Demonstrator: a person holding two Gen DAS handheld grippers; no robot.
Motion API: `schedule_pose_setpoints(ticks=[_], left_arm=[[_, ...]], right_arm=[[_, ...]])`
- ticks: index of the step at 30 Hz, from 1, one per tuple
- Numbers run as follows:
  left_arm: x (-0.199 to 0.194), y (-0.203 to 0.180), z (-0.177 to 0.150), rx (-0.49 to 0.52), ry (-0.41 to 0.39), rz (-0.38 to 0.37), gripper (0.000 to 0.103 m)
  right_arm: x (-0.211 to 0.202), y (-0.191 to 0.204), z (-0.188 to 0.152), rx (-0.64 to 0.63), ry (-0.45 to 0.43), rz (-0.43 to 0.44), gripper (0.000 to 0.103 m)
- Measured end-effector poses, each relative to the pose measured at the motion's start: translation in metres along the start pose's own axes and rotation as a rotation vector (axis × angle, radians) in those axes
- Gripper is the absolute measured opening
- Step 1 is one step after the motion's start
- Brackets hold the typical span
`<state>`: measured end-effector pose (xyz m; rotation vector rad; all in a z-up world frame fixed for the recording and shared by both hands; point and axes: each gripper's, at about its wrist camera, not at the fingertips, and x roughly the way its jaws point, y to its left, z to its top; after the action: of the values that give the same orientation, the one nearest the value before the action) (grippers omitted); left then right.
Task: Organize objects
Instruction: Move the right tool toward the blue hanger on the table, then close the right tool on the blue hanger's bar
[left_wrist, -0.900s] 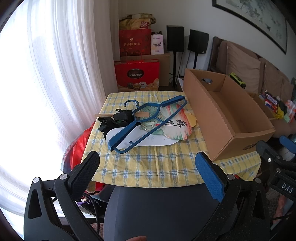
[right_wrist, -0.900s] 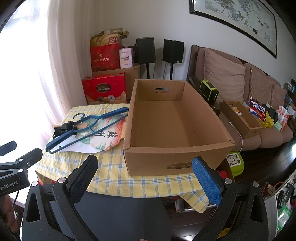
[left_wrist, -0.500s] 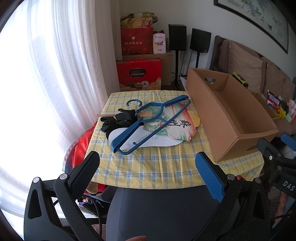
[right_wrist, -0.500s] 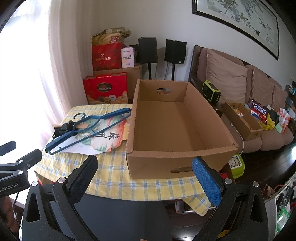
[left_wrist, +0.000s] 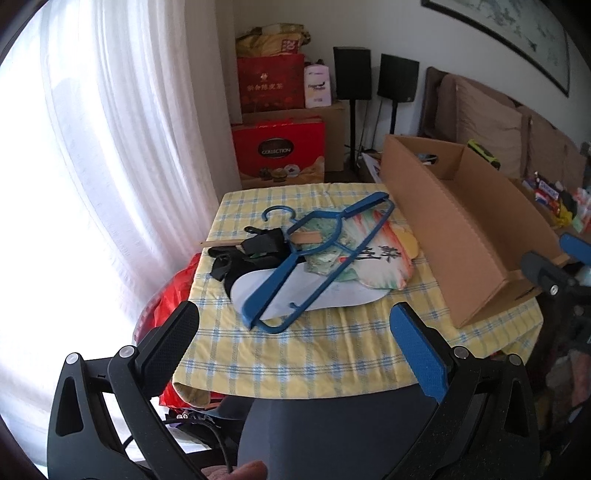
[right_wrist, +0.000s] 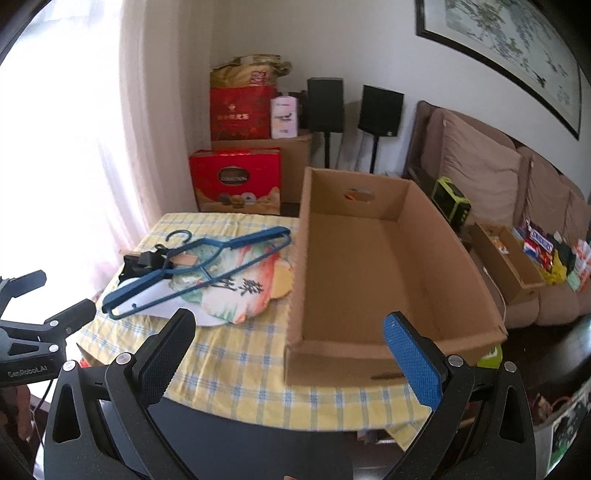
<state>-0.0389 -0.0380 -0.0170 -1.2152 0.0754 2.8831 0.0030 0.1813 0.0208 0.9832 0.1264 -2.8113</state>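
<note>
A blue hanger (left_wrist: 310, 258) (right_wrist: 192, 266) lies across a pile on the yellow checked tablecloth (left_wrist: 332, 343). Under it are a painted paper fan (left_wrist: 373, 254) (right_wrist: 243, 288), a white flat sheet (left_wrist: 332, 295), a black strap bundle (left_wrist: 251, 254) (right_wrist: 142, 264) and a wooden stick (left_wrist: 229, 242). An empty cardboard box (left_wrist: 469, 225) (right_wrist: 369, 273) stands on the table's right half. My left gripper (left_wrist: 295, 350) hangs open over the near table edge, short of the pile. My right gripper (right_wrist: 288, 350) is open before the box's near wall, nothing between its fingers.
White curtains (left_wrist: 122, 140) hang to the left. Red gift boxes (left_wrist: 280, 147) and two black speakers (left_wrist: 373, 74) stand behind the table. A brown sofa (right_wrist: 517, 192) with a small box of snacks (right_wrist: 517, 258) is at the right. A dark chair back (left_wrist: 351, 435) sits below the grippers.
Both grippers have moved forward toward the table, so the pile and the box look larger and nearer. Jaws stayed wide open; nothing on the table moved.
</note>
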Motion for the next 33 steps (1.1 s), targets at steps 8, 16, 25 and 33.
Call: schedule_pose_setpoints(ticks=[8, 16, 25, 33], left_arm=[[0.02, 0.032, -0.003, -0.056, 0.023, -0.002, 0.103], [0.046, 0.06, -0.007, -0.108, 0.077, -0.056, 0.103], [0.078, 0.078, -0.014, -0.197, 0.148, -0.197, 0.101], [0.103, 0.083, -0.009, -0.246, 0.187, -0.234, 0.101]], right_arm=[[0.022, 0.016, 0.02, -0.041, 0.013, 0.069, 0.103], [0.058, 0.042, 0.048, -0.104, 0.074, 0.196, 0.082], [0.136, 0.081, 0.064, -0.176, 0.266, 0.26, 0.042], [0.194, 0.094, 0.063, -0.112, 0.401, 0.286, 0.036]])
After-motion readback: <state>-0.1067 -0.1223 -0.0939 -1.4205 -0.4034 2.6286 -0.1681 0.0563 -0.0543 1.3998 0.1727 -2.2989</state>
